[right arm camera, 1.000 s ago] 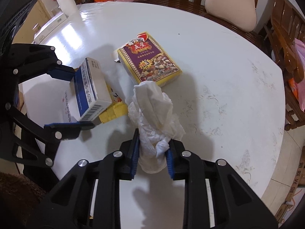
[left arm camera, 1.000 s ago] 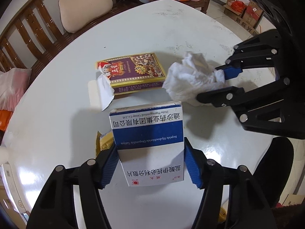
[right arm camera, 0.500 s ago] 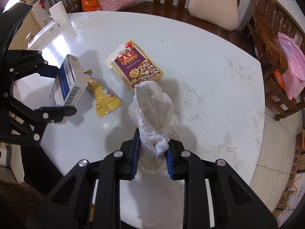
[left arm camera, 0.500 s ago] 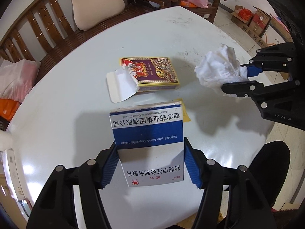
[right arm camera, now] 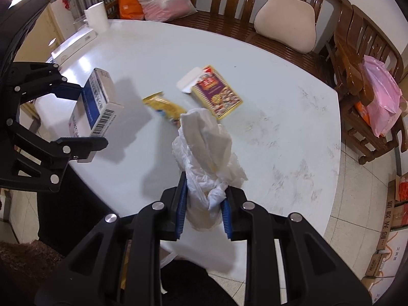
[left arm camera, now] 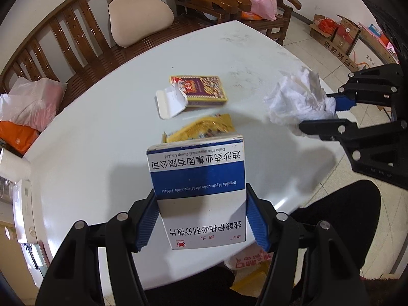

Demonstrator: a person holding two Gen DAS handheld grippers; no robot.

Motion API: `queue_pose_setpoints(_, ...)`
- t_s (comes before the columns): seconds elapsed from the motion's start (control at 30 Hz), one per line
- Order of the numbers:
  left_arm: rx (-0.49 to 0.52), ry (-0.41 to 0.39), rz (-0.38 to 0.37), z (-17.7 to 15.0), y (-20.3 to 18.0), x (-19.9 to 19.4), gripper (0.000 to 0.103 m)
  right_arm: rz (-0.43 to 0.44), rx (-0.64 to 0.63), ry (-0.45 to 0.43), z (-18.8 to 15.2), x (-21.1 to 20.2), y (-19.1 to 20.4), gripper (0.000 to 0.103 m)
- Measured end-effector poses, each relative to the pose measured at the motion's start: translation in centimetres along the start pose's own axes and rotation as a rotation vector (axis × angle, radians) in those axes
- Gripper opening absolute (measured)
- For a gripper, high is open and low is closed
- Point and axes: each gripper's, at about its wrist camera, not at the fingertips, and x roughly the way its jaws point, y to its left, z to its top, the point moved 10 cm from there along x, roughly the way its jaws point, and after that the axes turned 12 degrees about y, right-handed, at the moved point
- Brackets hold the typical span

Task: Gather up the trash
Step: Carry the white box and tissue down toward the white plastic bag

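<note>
Box (left arm camera: 197, 178): white with a blue band, black and white print, red round mark, black barcode on one end. Tissue (right arm camera: 206, 158): white. Wrapper (left arm camera: 204, 128): yellow. Carton (left arm camera: 201, 90): purple face, yellow edges, red corner, white flap. Table (left arm camera: 102, 127): white. Gripper pads (left arm camera: 146, 219): blue on black frames.
</note>
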Motion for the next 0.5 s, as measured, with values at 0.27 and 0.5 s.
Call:
queue_pose_setpoints(0.27, 0.001, -0.01, -0.022, -3.7, -1.9, -0.9, 0.061, -0.002, 0.0, -0.011, -3.5, -1.5, 3.9, 0.024)
queue_pose_setpoints(0.5, -0.01, 0.0, -0.056, -7.7, -3.5, -0.1, 0.061, -0.002, -0.005, -0.017, -6.5, -1.8, 7.0, 0.024)
